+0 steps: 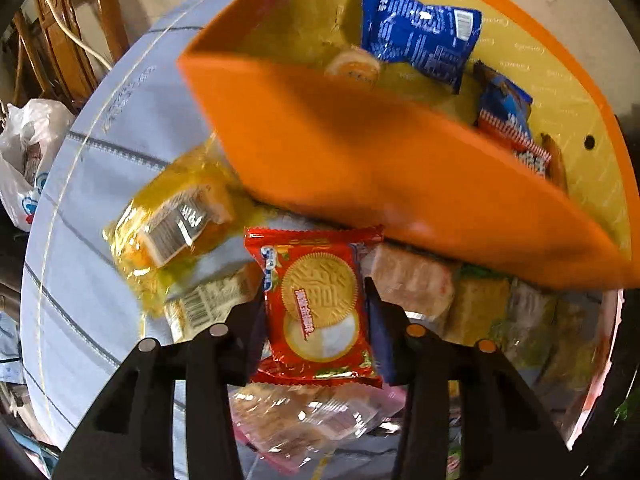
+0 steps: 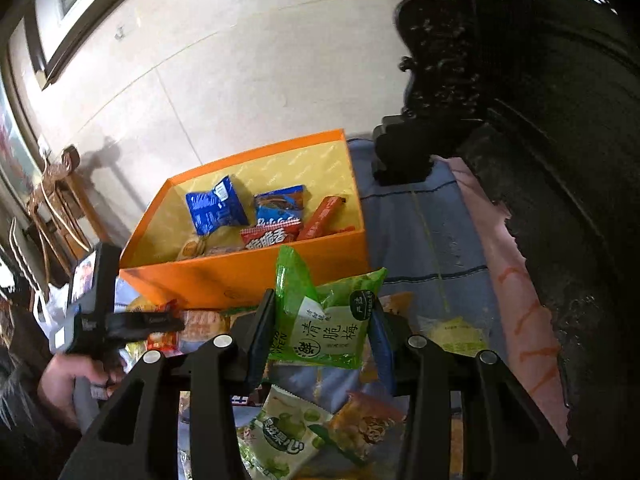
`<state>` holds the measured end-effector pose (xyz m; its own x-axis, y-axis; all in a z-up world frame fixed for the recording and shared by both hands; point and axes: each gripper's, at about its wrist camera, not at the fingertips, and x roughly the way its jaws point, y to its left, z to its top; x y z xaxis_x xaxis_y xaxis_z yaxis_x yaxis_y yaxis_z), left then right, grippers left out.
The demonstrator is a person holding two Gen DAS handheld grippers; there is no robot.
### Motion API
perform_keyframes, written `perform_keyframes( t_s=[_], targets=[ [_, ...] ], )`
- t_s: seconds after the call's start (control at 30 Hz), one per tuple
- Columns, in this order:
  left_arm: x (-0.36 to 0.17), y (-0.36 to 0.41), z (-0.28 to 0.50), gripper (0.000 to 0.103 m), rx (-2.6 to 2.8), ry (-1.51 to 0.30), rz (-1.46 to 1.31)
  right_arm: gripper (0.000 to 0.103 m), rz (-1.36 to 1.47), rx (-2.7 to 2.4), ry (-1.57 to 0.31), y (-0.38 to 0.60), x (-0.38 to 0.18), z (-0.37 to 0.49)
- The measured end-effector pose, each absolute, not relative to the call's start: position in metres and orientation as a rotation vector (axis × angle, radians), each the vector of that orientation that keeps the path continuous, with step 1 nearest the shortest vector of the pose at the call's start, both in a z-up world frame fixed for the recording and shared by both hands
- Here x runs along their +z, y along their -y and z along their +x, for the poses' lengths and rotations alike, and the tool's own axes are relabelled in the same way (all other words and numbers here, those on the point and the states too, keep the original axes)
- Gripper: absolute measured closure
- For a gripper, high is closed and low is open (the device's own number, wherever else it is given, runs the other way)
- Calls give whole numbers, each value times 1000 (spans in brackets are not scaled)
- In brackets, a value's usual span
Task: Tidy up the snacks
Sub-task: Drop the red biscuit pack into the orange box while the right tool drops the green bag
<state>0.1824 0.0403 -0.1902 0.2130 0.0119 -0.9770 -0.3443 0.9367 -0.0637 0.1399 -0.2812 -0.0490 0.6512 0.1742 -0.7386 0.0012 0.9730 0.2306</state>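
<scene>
My left gripper (image 1: 314, 284) points down over a pile of snacks and is shut on a red biscuit packet (image 1: 320, 312), its pads pressing on both sides. Just beyond it stands the orange box (image 1: 360, 168) with a yellow lining. The box holds a blue packet (image 1: 420, 44) and a few other snacks. In the right wrist view my right gripper (image 2: 324, 304) is shut on a green plum packet (image 2: 328, 324), held in front of the orange box (image 2: 240, 276). A hand (image 2: 64, 384) holds the left gripper (image 2: 156, 322) at the left of that view.
A yellow packet (image 1: 176, 220) and several other snacks lie loose on the blue striped tablecloth (image 1: 100, 160). A white plastic bag (image 1: 24, 160) and a wooden chair (image 1: 60, 40) stand beyond the table edge. Dark carved furniture (image 2: 520, 120) and a pink cloth (image 2: 520, 280) border the right.
</scene>
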Motion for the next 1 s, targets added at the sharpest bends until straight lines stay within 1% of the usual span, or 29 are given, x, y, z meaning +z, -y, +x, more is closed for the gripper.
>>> perform_keyframes(
  t_s=[0.1, 0.17, 0.3, 0.37, 0.47, 0.53, 0.63, 0.67, 0.7, 0.77, 0.87, 1.0],
  targets=[
    [-189, -51, 169, 60, 247, -1344, -327, 59, 218, 98, -852, 282, -47, 138],
    [-178, -58, 155, 60, 218, -1344, -348, 59, 224, 110, -843, 281, -43, 137],
    [-106, -59, 114, 60, 138, -1182, -271, 59, 223, 129, -830, 274, -32, 136],
    [-67, -61, 107, 60, 84, -1114, -265, 59, 212, 149, -824, 265, -22, 139],
    [-21, -56, 124, 60, 80, -990, -153, 59, 192, 192, -790, 253, -1, 156],
    [2, -51, 144, 60, 84, -915, -45, 59, 237, 232, -794, 250, 6, 184],
    [9, -43, 179, 60, 22, -902, -8, 59, 181, 264, -807, 237, 14, 227],
    [8, -37, 192, 60, 57, -892, 55, 59, 164, 273, -822, 233, 15, 239],
    [6, -24, 205, 60, 139, -864, 194, 59, 167, 294, -849, 229, 16, 255],
    [3, -19, 221, 60, 219, -862, 278, 59, 167, 288, -877, 226, 17, 271],
    [4, -25, 240, 60, 184, -905, 219, 59, 104, 252, -905, 217, 16, 289],
    [5, -25, 244, 60, 195, -883, 233, 59, 49, 236, -906, 207, 13, 297]
  ],
)
